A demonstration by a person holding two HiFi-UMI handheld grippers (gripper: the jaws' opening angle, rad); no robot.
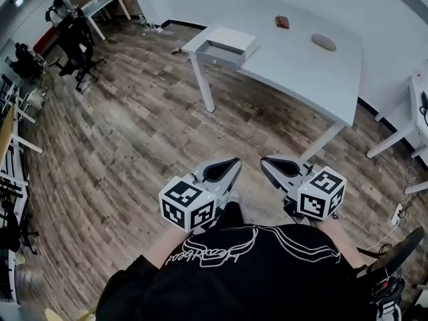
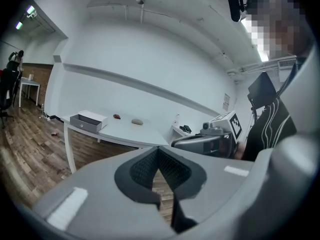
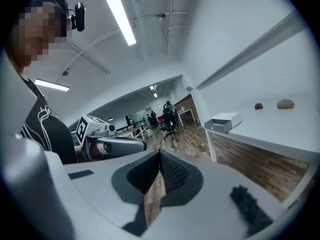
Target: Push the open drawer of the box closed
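A white box (image 1: pixel 235 37) sits at the near left corner of the white table (image 1: pixel 314 72); its grey drawer (image 1: pixel 217 52) stands pulled out toward the table's edge. The box also shows in the left gripper view (image 2: pixel 89 120) and in the right gripper view (image 3: pixel 223 121), small and far off. Both grippers are held close to the person's body, well short of the table and above the floor. My left gripper (image 1: pixel 234 160) is shut with nothing in it. My right gripper (image 1: pixel 264 160) is shut and empty too. The two are side by side, tips pointing toward the table.
A small red thing (image 1: pixel 282 22) and a grey oval thing (image 1: pixel 324 42) lie farther back on the table. Wood floor (image 1: pixel 134 126) lies between me and the table. Office chairs (image 1: pixel 79 42) and desks stand at the far left, and another white desk (image 1: pixel 418 105) at the right.
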